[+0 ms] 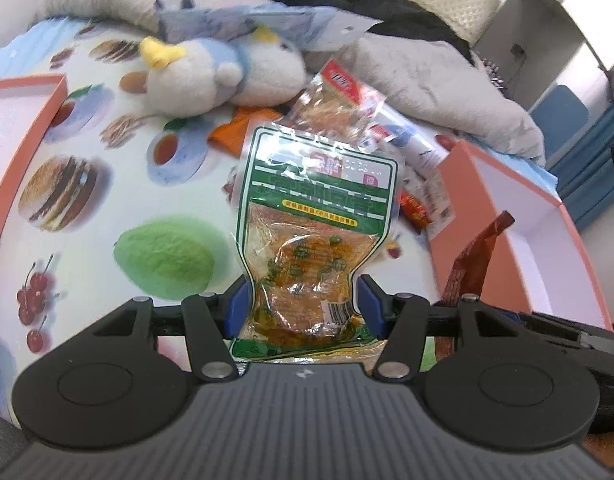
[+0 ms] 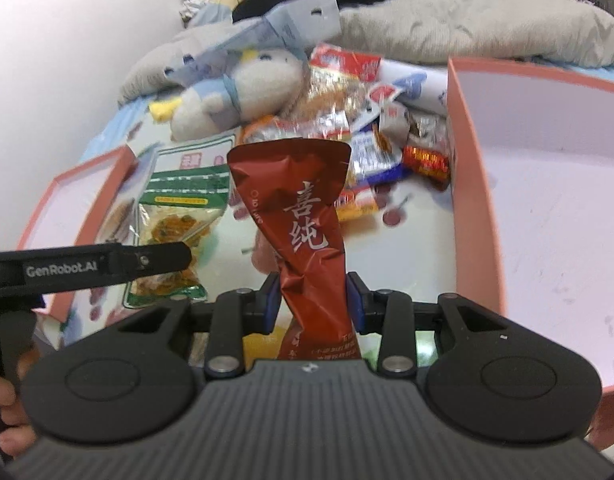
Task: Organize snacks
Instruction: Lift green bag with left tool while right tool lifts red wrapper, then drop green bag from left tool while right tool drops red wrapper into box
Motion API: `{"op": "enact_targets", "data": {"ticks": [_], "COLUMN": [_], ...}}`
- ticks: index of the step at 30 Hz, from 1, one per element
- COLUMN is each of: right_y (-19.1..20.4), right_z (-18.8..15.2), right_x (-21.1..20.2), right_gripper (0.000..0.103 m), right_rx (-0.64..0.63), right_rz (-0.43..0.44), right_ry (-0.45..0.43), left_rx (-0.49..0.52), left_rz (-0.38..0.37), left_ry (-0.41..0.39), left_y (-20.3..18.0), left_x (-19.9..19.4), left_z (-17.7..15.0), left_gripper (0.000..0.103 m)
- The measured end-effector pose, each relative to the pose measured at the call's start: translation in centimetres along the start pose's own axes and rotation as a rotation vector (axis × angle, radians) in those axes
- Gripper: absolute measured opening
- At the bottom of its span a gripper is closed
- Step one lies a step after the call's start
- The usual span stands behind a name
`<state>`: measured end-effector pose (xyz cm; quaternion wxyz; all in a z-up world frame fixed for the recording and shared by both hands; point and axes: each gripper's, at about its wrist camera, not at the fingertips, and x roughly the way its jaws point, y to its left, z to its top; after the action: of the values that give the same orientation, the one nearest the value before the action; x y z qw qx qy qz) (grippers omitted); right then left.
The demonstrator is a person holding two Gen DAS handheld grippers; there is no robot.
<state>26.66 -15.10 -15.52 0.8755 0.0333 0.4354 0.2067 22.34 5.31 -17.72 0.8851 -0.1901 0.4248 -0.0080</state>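
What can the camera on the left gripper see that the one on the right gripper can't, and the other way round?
Only the left wrist view shows the burger and lime pictures on the printed cloth, and the left gripper's blue pads pinching the green-bordered snack pouch.

Only the right wrist view shows the white lettering on the dark red packet in the right gripper, plus the person's fingers.

Both show the plush toy, the snack pile and two pink boxes.

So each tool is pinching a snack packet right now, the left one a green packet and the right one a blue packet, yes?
Nearly. The right tool pinches a dark red packet, not a blue one, as the right wrist view shows. The left tool does pinch the green packet.
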Motion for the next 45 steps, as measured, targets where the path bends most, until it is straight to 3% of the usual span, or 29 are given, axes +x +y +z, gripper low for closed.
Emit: {"op": "enact_targets", "data": {"ticks": [25, 38, 45], "right_y": [-2.1, -5.8, -9.2], "right_z": [6.6, 6.1, 5.7], "right_x": [-9.1, -12.1, -12.9], "right_gripper": [0.038, 0.038, 0.038], "right_rx": [-0.036, 0.008, 0.047], "right_rz": [-0.062, -0.131, -0.195], "right_ry": [-0.239, -0.295, -0.306], "left_rx": [0.12, 0.201, 0.233], "left_rz": [-0.136, -0.228, -0.259], "left_ry": [-0.119, -0.128, -0.09], "left_y": [-10.1, -16.6, -19.9], "left_x": [-4.6, -4.2, -2.1], "left_z": [5.8, 6.6, 6.0], "left_gripper": [0.063, 0.063, 0.063]}}
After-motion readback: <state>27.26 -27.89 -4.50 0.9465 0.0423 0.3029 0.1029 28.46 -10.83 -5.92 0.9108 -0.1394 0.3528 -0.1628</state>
